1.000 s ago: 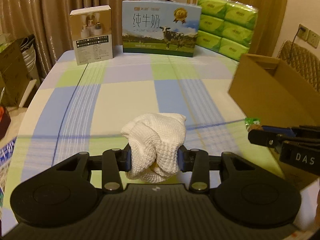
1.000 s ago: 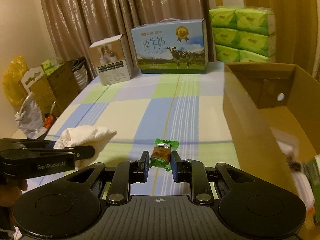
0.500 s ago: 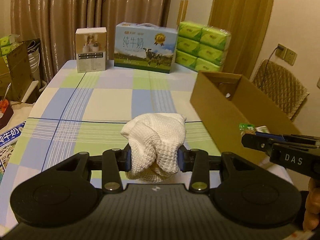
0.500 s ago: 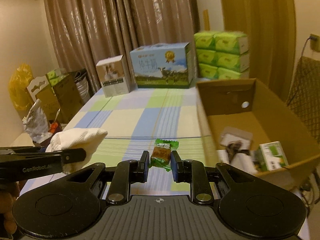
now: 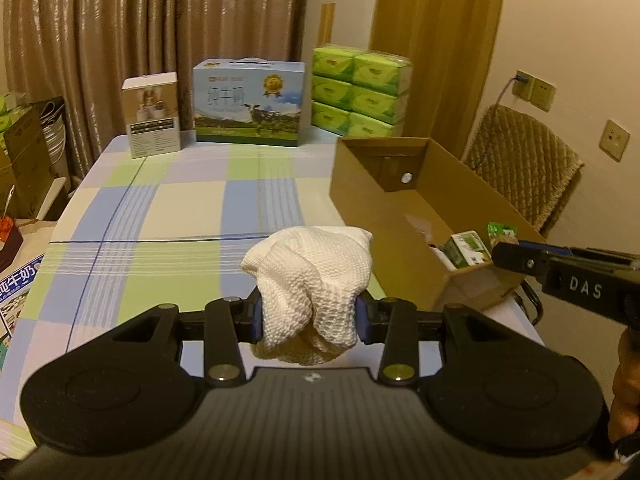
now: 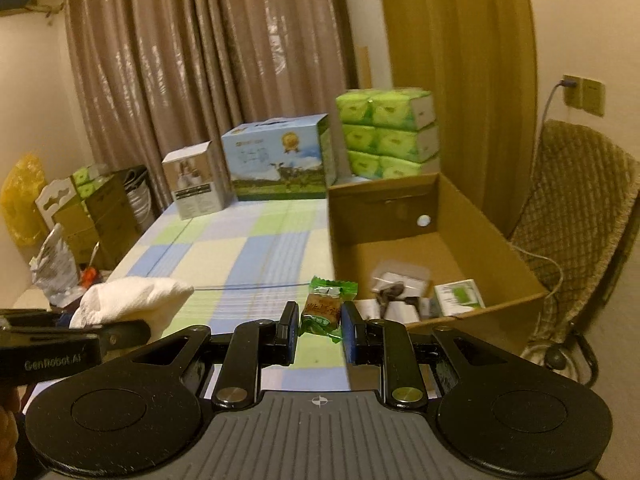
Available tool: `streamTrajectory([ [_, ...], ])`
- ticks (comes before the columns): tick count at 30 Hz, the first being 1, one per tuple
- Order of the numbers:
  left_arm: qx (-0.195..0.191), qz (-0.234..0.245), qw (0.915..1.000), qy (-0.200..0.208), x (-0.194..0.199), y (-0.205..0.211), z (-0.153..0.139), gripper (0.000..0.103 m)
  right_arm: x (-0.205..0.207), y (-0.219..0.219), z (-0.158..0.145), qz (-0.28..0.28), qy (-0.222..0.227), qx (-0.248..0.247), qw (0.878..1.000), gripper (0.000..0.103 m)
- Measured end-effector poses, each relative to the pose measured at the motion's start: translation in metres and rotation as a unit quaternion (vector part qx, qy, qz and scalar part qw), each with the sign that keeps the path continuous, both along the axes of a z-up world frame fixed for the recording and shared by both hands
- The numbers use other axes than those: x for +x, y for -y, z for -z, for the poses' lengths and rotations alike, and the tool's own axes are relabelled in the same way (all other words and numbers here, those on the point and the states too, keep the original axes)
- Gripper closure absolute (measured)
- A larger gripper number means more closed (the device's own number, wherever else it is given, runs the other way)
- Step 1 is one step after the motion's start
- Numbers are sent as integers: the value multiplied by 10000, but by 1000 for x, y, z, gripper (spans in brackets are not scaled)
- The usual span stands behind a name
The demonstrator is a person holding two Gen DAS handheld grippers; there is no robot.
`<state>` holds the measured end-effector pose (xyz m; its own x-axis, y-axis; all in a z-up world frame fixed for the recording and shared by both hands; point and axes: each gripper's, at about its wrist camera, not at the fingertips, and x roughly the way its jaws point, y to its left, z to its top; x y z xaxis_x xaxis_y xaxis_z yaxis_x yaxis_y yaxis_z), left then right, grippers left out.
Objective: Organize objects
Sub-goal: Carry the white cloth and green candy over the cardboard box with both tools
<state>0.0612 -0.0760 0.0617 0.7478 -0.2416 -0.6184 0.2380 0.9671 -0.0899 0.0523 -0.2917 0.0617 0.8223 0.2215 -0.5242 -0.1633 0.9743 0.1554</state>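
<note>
White knitted cloth [image 5: 310,284] and green-wrapped snack [image 6: 323,312] held above checked tablecloth [image 5: 180,208].
Left gripper [image 5: 308,316] clamps the cloth; right gripper [image 6: 320,330] pinches the snack, cardboard box [image 6: 492,240] at two o'clock.

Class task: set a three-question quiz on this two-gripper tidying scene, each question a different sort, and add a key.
1. True or false: the left gripper is shut on the white cloth.
2. Multiple choice: the right gripper holds A) a milk carton, B) a green-wrapped snack, C) nothing.
3. Short answer: name one thing already lying in the cardboard box.

Key
1. True.
2. B.
3. The small green-and-white carton, near the box's front edge; other packets lie beside it, too blurred to name.
</note>
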Motion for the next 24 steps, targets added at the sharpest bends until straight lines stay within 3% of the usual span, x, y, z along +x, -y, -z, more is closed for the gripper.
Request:
streamTrajectory([
  [24,89,477,9986,-191,-5,53,5,67,-12,61,-9,528,40,62,9986,84],
])
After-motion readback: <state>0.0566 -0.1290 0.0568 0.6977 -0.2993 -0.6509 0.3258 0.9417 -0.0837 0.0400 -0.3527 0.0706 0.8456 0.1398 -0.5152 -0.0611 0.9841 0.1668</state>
